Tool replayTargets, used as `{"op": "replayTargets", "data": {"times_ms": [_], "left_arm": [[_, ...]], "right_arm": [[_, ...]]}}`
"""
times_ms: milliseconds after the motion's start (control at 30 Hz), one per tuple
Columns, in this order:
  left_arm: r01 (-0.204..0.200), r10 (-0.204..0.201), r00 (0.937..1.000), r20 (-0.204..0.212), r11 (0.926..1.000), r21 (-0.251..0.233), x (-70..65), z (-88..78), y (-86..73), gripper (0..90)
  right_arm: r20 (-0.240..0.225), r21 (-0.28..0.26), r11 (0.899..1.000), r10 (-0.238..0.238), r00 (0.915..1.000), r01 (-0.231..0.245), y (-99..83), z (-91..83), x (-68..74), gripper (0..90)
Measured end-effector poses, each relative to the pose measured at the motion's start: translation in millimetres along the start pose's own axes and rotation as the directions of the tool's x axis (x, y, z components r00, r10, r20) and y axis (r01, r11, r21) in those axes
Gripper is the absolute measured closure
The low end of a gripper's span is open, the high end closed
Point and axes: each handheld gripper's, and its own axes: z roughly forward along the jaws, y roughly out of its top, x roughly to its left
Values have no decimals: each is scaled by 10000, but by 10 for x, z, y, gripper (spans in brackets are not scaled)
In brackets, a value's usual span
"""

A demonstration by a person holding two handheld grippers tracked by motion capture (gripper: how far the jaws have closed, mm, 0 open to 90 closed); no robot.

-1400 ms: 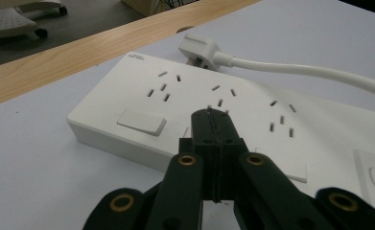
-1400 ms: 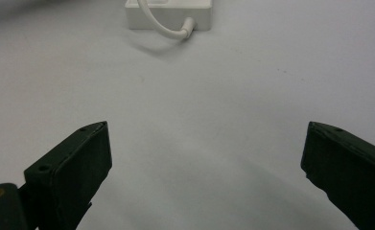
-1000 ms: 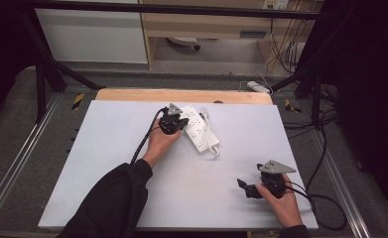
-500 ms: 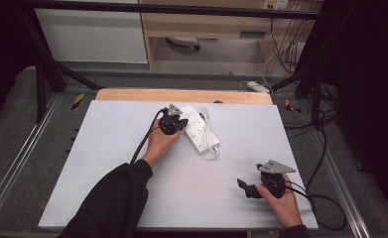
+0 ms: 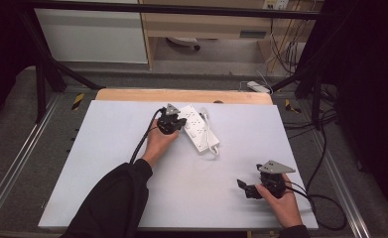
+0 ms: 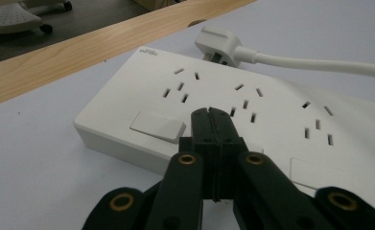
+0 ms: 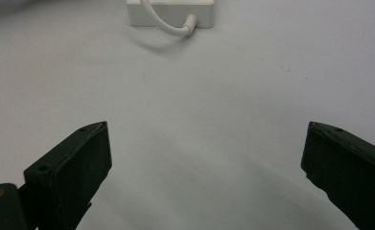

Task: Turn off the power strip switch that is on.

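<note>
The person's left forearm, in a dark sleeve (image 5: 113, 198), comes in from about 7 o'clock in the high view and reaches toward the middle of the white desk (image 5: 102, 163). The left hand (image 5: 158, 144) holds the left claw (image 5: 177, 123) pointing toward 2 o'clock, its tips at the near-left end of a white power strip (image 5: 199, 130). In the left gripper view the left claw (image 6: 210, 115) has its jaws pressed together with nothing between them, the tips over the top face of the power strip (image 6: 271, 115), just beside a rocker switch (image 6: 157, 126) that lies at 9 o'clock from them. Whether the tips touch the plastic cannot be told.

The power strip lies flat a little past the desk's middle, toward 12 o'clock, its long side running from 11 to 5 o'clock. Its white cord (image 5: 210, 134) runs alongside it, and the plug (image 6: 217, 44) lies on the desk next to the far end, by the wooden edge (image 5: 181, 95).

The right hand (image 5: 281, 198) rests at about 5 o'clock on the desk, well apart from the strip, holding the right claw (image 5: 247, 189) pointing toward 9 o'clock. In the right gripper view the right claw (image 7: 206, 163) is spread wide over bare desk surface, with the end of the strip (image 7: 171, 13) and its cord far ahead at 12 o'clock.
</note>
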Motion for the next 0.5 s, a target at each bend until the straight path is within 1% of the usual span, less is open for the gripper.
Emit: {"op": "replayTargets", "data": {"times_ms": [67,233,500], "left_arm": [[53,-53,10000,49,10000,-44,6,2,-3,900],[-8,8,10000,-30,10000,-40,-6,1,0,900],[-20,20,10000,-44,10000,-15,-11,-3,3,900]], "right_arm": [[-3,37,10000,-18,10000,18,0,4,-2,38],[0,44,10000,-8,10000,8,0,3,0,38],[-11,46,10000,-19,10000,19,0,5,0,38]]}}
